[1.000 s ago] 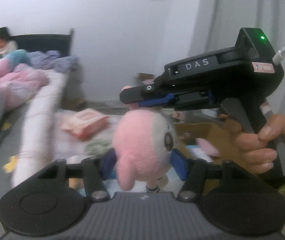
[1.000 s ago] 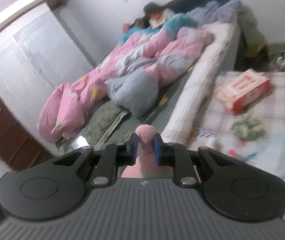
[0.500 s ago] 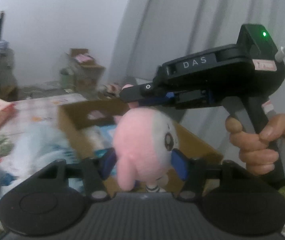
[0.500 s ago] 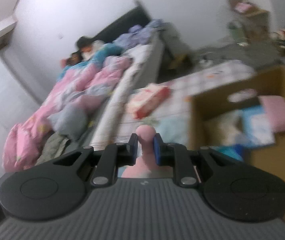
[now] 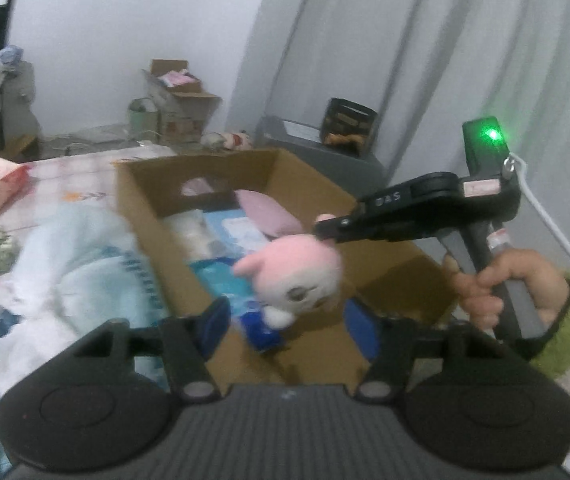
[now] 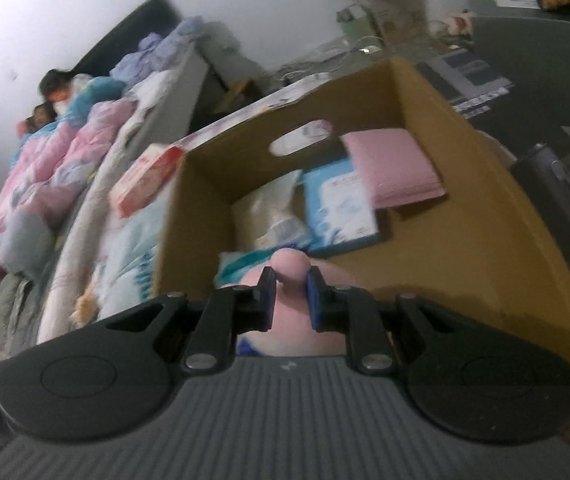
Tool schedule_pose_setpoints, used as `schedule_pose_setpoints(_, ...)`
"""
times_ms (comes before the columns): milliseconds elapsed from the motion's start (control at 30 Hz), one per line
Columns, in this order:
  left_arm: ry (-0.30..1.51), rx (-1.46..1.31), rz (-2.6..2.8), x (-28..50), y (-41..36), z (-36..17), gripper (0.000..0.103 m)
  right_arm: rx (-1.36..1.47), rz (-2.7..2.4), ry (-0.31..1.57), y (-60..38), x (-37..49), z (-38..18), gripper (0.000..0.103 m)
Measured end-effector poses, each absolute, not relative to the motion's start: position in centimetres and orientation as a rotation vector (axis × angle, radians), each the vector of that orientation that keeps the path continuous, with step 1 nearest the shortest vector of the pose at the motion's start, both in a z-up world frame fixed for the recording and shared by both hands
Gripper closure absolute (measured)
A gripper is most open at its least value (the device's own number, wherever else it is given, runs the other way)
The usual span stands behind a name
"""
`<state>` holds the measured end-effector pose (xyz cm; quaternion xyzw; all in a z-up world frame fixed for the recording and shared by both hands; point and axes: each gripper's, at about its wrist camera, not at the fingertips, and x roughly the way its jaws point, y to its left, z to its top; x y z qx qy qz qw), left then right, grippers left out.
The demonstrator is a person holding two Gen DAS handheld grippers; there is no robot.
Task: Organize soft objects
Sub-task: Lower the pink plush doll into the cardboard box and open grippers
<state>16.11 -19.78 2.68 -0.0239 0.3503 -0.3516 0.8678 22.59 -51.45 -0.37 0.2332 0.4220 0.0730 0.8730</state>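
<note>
The right hand-held gripper [image 6: 291, 294] pinches the pink plush toy [image 5: 297, 266] by its ear, dangling it over the cardboard box [image 5: 141, 200]. The left hand-held gripper [image 5: 289, 326] gapes wide, empty, just below the toy.

Hand-held gripper [image 6: 291, 294] pinching pink plush [image 6: 289, 264] (its ear), above cardboard box [image 6: 481, 216]

left jaws apart, right seemingly clamped
</note>
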Motion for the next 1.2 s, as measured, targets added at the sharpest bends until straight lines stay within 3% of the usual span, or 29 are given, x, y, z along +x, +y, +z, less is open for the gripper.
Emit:
schedule_pose_setpoints(367, 0.711, -0.104, -0.639, 14.5, -14.3, 4.6, 0.038, 0.422, 0.081, 0.929, -50.5, 28.7, -2.7, 0.085)
schedule_pose_setpoints(433, 0.708, -0.102, -0.634, 14.4, -13.9, 4.6, 0.038, 0.417, 0.040, 0.937, -50.3, 29.6, -3.2, 0.078)
schedule_pose_setpoints(500, 0.703, -0.102, -0.629, 14.3, -13.6, 4.7, 0.038, 0.419, 0.005, 0.945, -50.5, 30.1, -3.5, 0.057)
schedule_pose_setpoints(633, 0.693, -0.107, -0.622, 14.2, -12.9, 4.7, 0.037, 0.433, -0.024, 0.945, -50.8, 30.1, -3.4, 0.045)
schedule_pose_setpoints(767, 0.682, -0.110, -0.619, 14.2, -12.1, 4.6, 0.037, 0.419, 0.012, 0.957, -49.9, 28.8, -2.7, 0.021)
schedule_pose_setpoints(967, 0.696, -0.127, -0.617, 14.5, -11.5, 4.3, 0.037, 0.286, 0.000, 1.005, -47.7, 29.1, -3.3, 0.018)
schedule_pose_setpoints(1200, 0.683, -0.138, -0.606, 14.5, -10.6, 4.6, 0.037, 0.331, -0.010, 1.085, -47.7, 31.0, -5.4, 0.017)
